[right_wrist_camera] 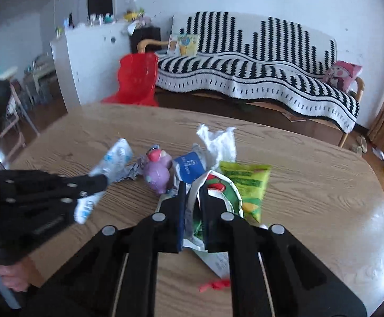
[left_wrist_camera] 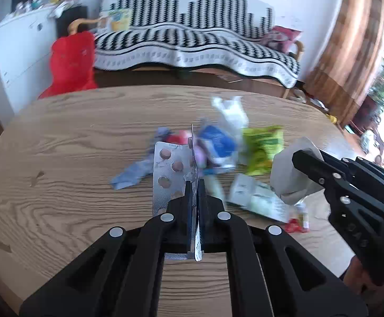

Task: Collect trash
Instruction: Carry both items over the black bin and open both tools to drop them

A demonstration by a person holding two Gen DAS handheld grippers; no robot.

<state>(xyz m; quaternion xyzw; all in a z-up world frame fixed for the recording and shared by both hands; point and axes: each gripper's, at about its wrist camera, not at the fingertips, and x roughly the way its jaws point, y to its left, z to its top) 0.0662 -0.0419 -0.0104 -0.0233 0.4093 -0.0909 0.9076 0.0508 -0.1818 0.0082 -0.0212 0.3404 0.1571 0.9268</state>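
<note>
My left gripper (left_wrist_camera: 195, 185) is shut on a silver pill blister pack (left_wrist_camera: 169, 169) and holds it above the wooden table (left_wrist_camera: 73, 158). It also shows in the right wrist view (right_wrist_camera: 96, 182), at left, with the blister pack (right_wrist_camera: 112, 158). My right gripper (right_wrist_camera: 193, 187) is shut on a crumpled white paper cup (right_wrist_camera: 221, 185) with red and green print. In the left wrist view the right gripper (left_wrist_camera: 297, 158) holds the cup (left_wrist_camera: 289, 169) at the right. A trash pile lies behind: a green snack bag (right_wrist_camera: 247, 185), a blue-white wrapper (right_wrist_camera: 189, 166), a white plastic bag (right_wrist_camera: 218, 142).
A purple toy figure (right_wrist_camera: 159, 174) and crumpled foil (right_wrist_camera: 131, 171) lie in the pile. A red scrap (right_wrist_camera: 215, 284) lies near the table's front. A red bag (right_wrist_camera: 136, 79), a white cabinet (right_wrist_camera: 91, 60) and a striped sofa (right_wrist_camera: 257, 74) stand beyond the table.
</note>
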